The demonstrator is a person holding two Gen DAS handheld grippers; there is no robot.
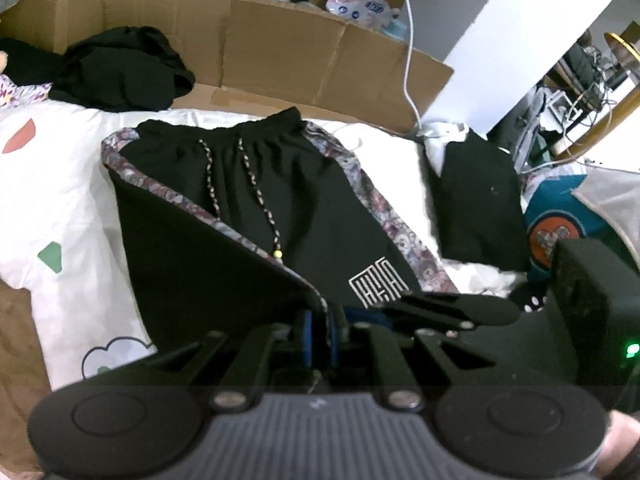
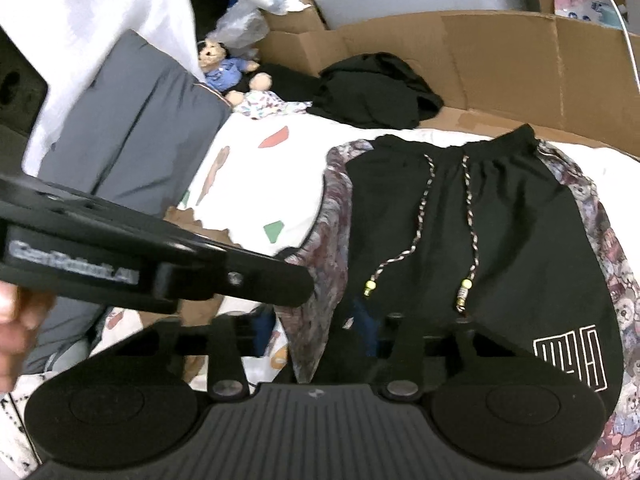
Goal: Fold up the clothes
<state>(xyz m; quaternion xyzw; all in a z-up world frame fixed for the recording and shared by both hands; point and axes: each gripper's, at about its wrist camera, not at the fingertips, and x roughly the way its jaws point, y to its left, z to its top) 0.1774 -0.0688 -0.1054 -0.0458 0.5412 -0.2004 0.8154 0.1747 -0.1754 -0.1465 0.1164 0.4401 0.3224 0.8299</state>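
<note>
Black shorts (image 1: 304, 184) with flowered side stripes and a braided drawstring lie waistband-away on a white printed sheet (image 1: 60, 200). My left gripper (image 1: 322, 336) is shut on a hem corner of the shorts, and the leg's fabric rises from the sheet up to its blue pads. In the right wrist view the shorts (image 2: 500, 232) fill the middle. My right gripper (image 2: 316, 336) stands open there, its blue pads either side of the flowered hem edge without pressing it. The left gripper's black body (image 2: 160, 264), held by a hand, reaches in from the left.
A crumpled black garment (image 2: 376, 88) lies at the back against cardboard box walls (image 1: 280, 40). A folded black garment (image 1: 476, 200) rests to the right. A teddy bear (image 2: 224, 68) and grey cloth (image 2: 132, 120) sit at the left. A white cable (image 1: 408, 60) hangs down behind.
</note>
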